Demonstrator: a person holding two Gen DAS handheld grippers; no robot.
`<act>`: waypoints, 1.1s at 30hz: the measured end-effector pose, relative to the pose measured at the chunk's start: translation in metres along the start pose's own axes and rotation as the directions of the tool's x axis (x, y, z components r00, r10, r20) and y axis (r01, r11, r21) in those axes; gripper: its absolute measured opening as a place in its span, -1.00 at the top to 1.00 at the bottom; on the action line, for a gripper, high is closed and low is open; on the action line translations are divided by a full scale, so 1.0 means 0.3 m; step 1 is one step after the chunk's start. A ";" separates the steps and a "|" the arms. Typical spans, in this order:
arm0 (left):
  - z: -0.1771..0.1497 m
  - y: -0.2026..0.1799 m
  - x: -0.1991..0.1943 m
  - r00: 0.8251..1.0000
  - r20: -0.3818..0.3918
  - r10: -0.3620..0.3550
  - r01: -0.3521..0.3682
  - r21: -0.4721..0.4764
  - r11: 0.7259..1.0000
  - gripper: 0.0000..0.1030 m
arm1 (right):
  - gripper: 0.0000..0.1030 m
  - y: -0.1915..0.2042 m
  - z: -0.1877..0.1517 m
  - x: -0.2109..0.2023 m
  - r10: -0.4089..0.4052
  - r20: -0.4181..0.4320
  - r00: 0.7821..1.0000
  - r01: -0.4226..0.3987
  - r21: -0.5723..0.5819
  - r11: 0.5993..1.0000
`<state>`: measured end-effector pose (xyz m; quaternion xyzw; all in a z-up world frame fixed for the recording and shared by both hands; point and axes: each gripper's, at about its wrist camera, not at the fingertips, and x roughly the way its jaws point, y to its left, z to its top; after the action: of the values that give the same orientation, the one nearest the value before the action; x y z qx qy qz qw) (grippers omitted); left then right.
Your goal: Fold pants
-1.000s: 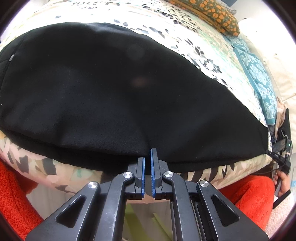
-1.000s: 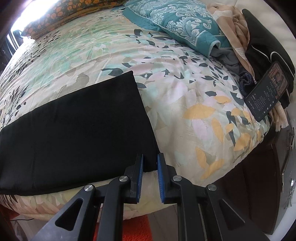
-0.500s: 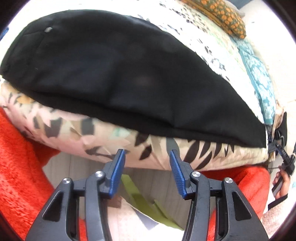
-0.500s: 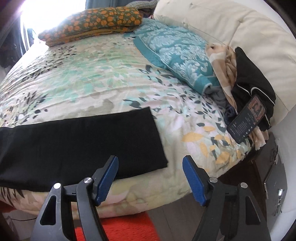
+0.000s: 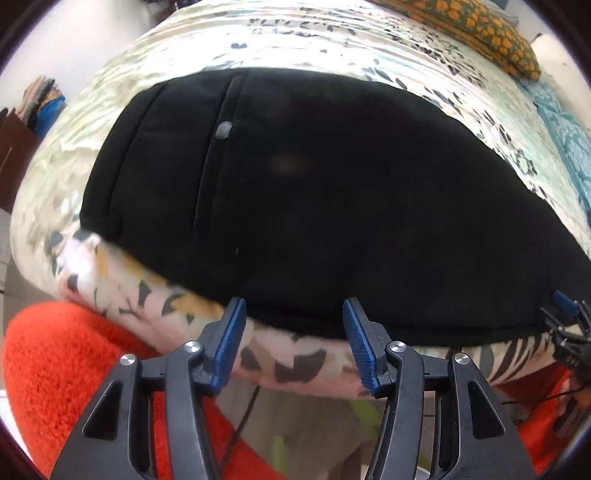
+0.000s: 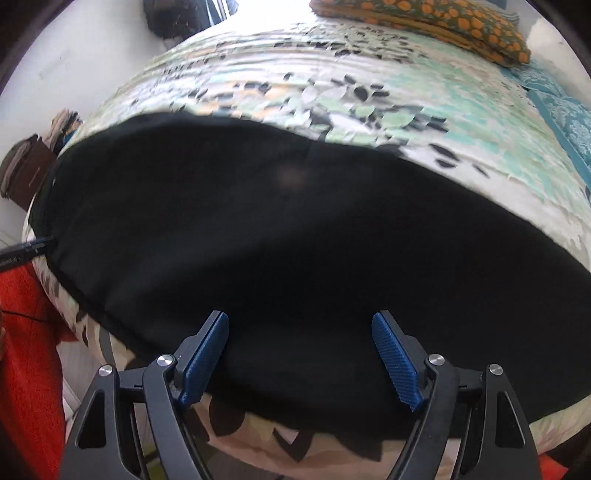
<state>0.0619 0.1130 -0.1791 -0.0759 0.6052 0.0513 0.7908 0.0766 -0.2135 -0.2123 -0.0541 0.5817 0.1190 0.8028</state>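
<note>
Black pants (image 5: 314,206) lie flat along the near edge of a bed with a floral cover (image 5: 332,44). The waistband end with a back pocket and grey button (image 5: 223,130) is at the left in the left wrist view. My left gripper (image 5: 293,317) is open and empty, its tips at the pants' near edge. My right gripper (image 6: 299,328) is open wide and empty, its fingertips over the pants (image 6: 295,240) near the bed edge. The right gripper's tip (image 5: 565,301) shows at the far right of the left wrist view.
An orange patterned pillow (image 6: 424,22) and a teal pillow (image 6: 561,110) lie at the bed's far side. A red rug (image 5: 55,369) covers the floor below the bed edge. A dark wooden cabinet (image 6: 22,173) stands at the left.
Both grippers were shut on the pants' near edge a second ago, then opened and let go. The right gripper has moved left from the leg hem to the middle of the pants; the left moved toward the waistband.
</note>
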 end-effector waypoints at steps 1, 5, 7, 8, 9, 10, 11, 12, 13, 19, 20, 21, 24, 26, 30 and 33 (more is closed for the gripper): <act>-0.012 0.036 -0.010 0.999 -0.012 -0.037 0.036 -0.047 0.998 -0.09 | -0.73 0.025 -0.083 -0.025 -0.033 0.064 0.997 0.035 -0.035 0.999; 0.048 0.311 -0.126 0.979 0.148 -0.137 0.179 -0.321 0.930 -0.12 | -0.86 0.035 -0.113 -0.014 -0.070 0.030 0.997 0.073 -0.083 0.994; 0.100 0.466 -0.176 0.973 0.222 -0.067 0.157 -0.417 0.895 -0.28 | -0.86 0.021 -0.099 -0.050 -0.044 0.066 0.997 0.047 -0.047 0.998; 0.122 0.527 -0.183 0.972 0.232 -0.044 0.146 -0.440 0.886 -0.34 | -0.86 0.021 -0.099 -0.050 -0.044 0.066 0.997 0.047 -0.047 0.998; 0.144 0.573 -0.172 0.977 0.209 -0.046 0.138 -0.450 0.882 -0.34 | -0.85 0.019 -0.094 -0.071 -0.016 0.097 0.995 0.020 -0.035 0.999; 0.161 0.598 -0.149 0.982 0.172 -0.071 0.142 -0.449 0.882 -0.34 | -0.85 0.028 -0.089 -0.092 0.010 0.127 0.992 -0.005 -0.037 0.999; 0.173 0.610 -0.124 0.985 0.139 -0.103 0.154 -0.436 0.887 -0.34 | -0.84 0.049 -0.082 -0.113 0.036 0.155 0.987 -0.027 -0.056 0.998; 0.183 0.606 -0.098 0.986 0.113 -0.120 0.156 -0.412 0.898 -0.34 | -0.82 0.082 -0.076 -0.133 0.071 0.178 0.982 -0.054 -0.095 0.994; 0.182 0.598 -0.081 0.990 0.094 -0.110 0.137 -0.380 0.915 -0.34 | -0.76 0.126 -0.070 -0.149 0.116 0.192 0.974 -0.088 -0.149 0.985; 0.187 0.567 -0.020 0.996 0.076 -0.040 0.062 -0.313 0.948 -0.27 | -0.12 0.459 -0.019 -0.102 0.267 0.080 0.960 -0.205 -0.444 0.872; 0.190 0.568 -0.026 0.995 0.087 -0.040 0.065 -0.309 0.949 -0.04 | -0.07 0.499 -0.009 -0.085 0.272 0.065 0.960 -0.212 -0.469 0.857; 0.190 0.563 -0.020 0.994 0.094 -0.058 0.084 -0.305 0.949 0.31 | -0.01 0.564 0.002 -0.057 0.244 0.074 0.967 -0.174 -0.508 0.844; 0.185 0.530 -0.012 0.993 0.117 -0.024 0.056 -0.278 0.959 0.77 | 0.30 0.597 0.028 -0.017 0.213 0.068 0.975 -0.151 -0.504 0.851; 0.182 0.527 -0.033 0.990 0.140 -0.010 0.048 -0.271 0.961 0.81 | 0.64 0.613 0.053 0.033 0.175 0.013 0.984 -0.143 -0.520 0.842; 0.153 0.577 -0.045 0.988 0.149 -0.040 0.084 -0.308 0.948 0.83 | 0.91 0.664 0.039 -0.018 0.150 0.016 0.989 -0.114 -0.576 0.810; 0.145 0.598 -0.022 0.993 0.115 -0.033 0.070 -0.338 0.939 0.83 | 0.97 0.654 0.009 -0.002 0.147 -0.027 0.989 -0.137 -0.565 0.814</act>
<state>0.0705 0.2973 -0.1719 -0.2245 0.5416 0.1386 0.7981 0.0291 -0.0235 -0.2008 -0.2447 0.5153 0.3459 0.7449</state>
